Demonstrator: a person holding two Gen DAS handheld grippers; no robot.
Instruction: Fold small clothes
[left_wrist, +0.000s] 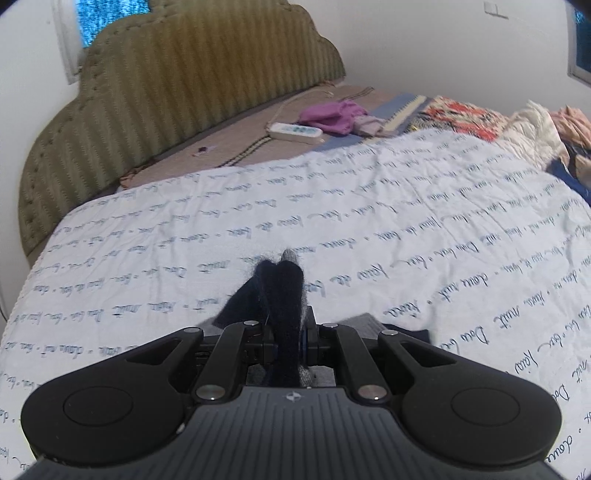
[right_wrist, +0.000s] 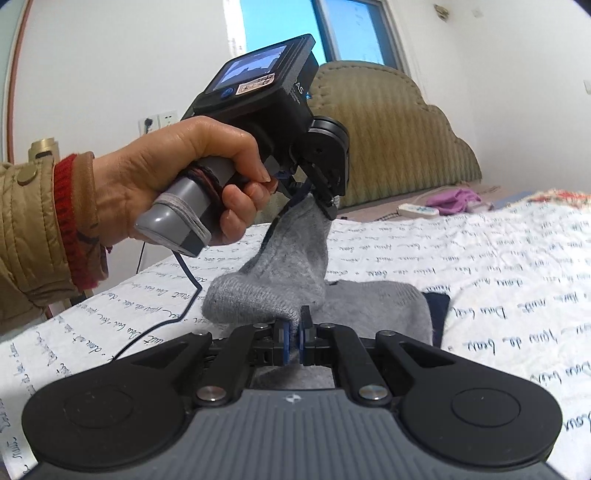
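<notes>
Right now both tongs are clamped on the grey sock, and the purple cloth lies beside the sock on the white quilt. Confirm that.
Not quite. The purple cloth lies far off near the headboard, beside the power strip, as the right wrist view shows. Both the left tongs and right tongs do clamp the grey sock.

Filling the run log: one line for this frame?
left gripper: shut on grey sock | right gripper: shut on grey sock | sock lifted above bedsheet

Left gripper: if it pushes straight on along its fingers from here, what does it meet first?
Probably the white bedspread. The left gripper, shut on the dark end of the grey sock, points down at bare printed cover. Nothing else shows in that line, though depth is hard to judge.
</notes>
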